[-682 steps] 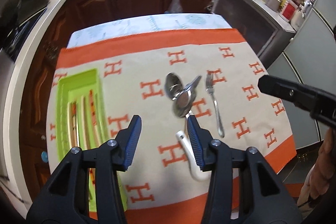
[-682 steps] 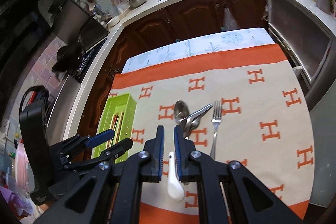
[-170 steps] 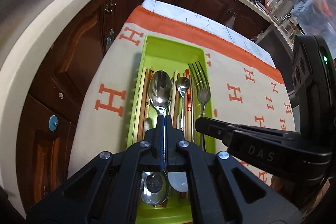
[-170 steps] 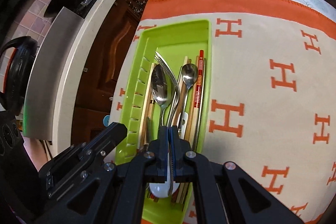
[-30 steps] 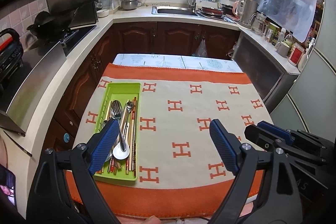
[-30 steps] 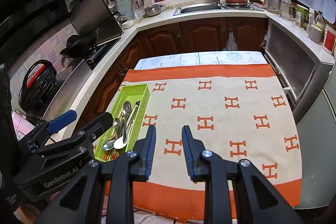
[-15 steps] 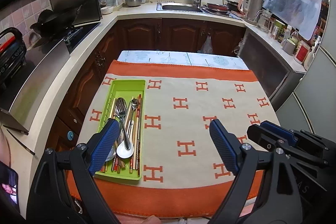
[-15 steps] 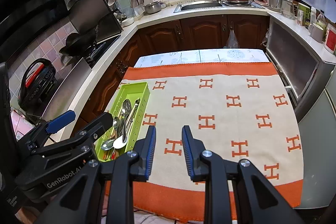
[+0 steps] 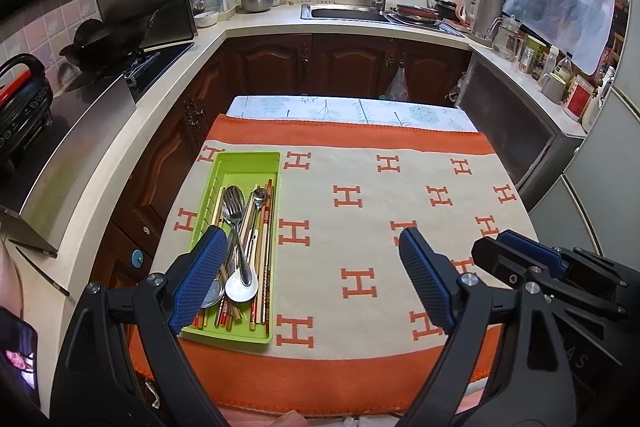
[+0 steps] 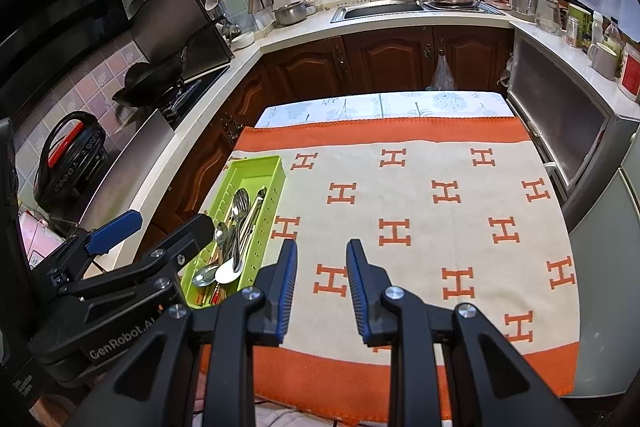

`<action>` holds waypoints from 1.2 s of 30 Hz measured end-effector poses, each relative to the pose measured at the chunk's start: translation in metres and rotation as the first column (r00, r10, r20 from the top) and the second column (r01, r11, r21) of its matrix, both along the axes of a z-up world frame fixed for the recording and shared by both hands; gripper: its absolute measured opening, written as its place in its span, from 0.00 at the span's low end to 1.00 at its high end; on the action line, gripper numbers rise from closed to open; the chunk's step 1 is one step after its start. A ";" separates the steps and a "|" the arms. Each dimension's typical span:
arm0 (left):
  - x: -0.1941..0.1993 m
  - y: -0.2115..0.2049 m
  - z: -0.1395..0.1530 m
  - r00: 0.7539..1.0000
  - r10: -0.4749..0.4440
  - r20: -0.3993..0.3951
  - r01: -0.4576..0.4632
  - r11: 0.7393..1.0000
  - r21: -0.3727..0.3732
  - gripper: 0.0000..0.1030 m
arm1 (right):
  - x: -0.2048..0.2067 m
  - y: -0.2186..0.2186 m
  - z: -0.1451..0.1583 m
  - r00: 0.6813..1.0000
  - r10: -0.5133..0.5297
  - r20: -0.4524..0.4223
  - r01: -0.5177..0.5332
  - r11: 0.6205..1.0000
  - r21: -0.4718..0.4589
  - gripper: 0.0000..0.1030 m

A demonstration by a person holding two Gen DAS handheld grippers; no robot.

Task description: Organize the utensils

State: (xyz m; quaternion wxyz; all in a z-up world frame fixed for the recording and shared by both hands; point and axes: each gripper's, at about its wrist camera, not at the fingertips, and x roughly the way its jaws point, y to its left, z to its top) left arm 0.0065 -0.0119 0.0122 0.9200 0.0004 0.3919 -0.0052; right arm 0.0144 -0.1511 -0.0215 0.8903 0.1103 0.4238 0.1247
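1. The left gripper point(image 9: 312, 279) was held wide open and empty, its blue pads point(image 9: 198, 279) spread across the lower part of the left wrist frame.
2. The right gripper point(image 10: 322, 287) was seen with its jaws parted by a moderate gap, nothing between them, at the lower centre of the right wrist frame.
3. The green tray point(image 9: 244, 163) was placed at left of centre in the left wrist frame, on the cloth point(image 9: 360, 243) near its left edge.
4. The utensils were all gathered inside the tray: a fork point(image 9: 236, 223), a large spoon point(image 9: 233, 197), a small spoon point(image 9: 260, 194), a white spoon point(image 9: 241, 290) and chopsticks point(image 9: 267, 239).
5. The metal pieces were piled over one another, so which compartment each occupied could not be told for certain.
6. The rest of the cloth, patterned with orange letters, was spread over the table point(image 9: 340, 107), whose pale far strip was left uncovered.
7. A sink point(image 10: 380, 10) was visible at the upper centre of the right wrist frame, and a wok point(image 10: 148, 83) at the left.
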 end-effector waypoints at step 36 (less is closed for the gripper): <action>-0.005 0.004 -0.013 1.000 0.018 -0.016 -0.018 1.000 -0.003 0.84 | -0.001 0.004 -0.006 1.000 0.002 -0.008 -0.002 1.000 0.005 0.25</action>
